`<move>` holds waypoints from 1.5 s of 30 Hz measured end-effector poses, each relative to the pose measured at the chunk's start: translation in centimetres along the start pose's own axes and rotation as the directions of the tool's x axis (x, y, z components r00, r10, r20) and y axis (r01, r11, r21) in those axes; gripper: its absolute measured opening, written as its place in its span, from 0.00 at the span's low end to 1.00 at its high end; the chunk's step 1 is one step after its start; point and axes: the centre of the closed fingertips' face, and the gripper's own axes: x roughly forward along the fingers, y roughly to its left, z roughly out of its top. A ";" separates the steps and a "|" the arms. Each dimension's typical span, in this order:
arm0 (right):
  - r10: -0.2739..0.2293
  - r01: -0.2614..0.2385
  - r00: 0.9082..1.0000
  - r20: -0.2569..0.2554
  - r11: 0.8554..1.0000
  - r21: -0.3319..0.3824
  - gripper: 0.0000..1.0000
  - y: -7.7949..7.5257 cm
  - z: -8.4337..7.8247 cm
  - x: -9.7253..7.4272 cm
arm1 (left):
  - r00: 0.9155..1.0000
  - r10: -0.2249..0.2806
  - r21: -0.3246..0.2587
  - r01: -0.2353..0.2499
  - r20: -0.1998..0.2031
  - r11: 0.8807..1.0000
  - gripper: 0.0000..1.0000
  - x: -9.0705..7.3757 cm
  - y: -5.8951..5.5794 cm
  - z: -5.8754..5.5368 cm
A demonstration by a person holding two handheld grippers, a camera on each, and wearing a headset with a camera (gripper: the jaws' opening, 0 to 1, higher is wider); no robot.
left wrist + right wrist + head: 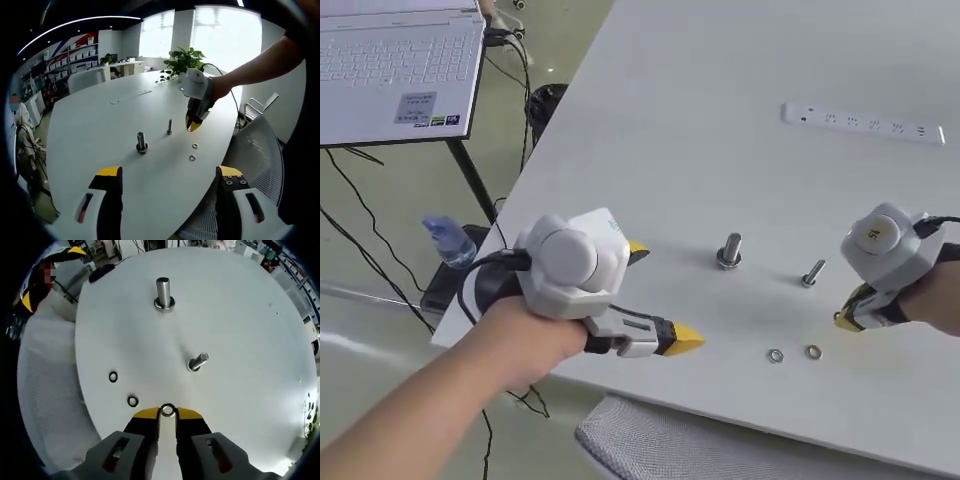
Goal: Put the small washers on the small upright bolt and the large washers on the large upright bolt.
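Washer (168, 410) pinched between my right gripper's (168, 414) near-closed tips, judged bound for the small bolt (197, 361) just beyond. I find my left gripper (169, 172) wide open, empty, standing clear.

Laptop stickers (418, 108) are too blurred to read.

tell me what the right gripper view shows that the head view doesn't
Right gripper view: a washer pinched between the fingers of the right gripper, seen close up.
Head view: the laptop, the power strip and a water bottle beside the table.
Both: the white table, the large bolt and small bolt standing on it, and two loose washers lying near its edge.
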 end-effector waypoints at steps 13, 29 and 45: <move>-0.018 0.018 1.000 0.019 1.000 -0.014 0.12 -2.1 1.6 -2.0 | 1.000 0.010 -0.001 -0.010 -0.018 1.000 0.79 0.1 0.3 -0.6; -0.037 0.040 0.997 0.065 0.998 -0.039 0.12 -3.9 4.9 -3.5 | 1.000 0.007 -0.007 -0.007 -0.031 1.000 0.80 0.5 0.3 -1.6; -0.018 0.023 0.998 0.053 0.996 -0.086 0.12 -3.4 6.4 -2.7 | 1.000 0.002 -0.019 -0.003 -0.031 1.000 0.78 0.4 0.3 -1.7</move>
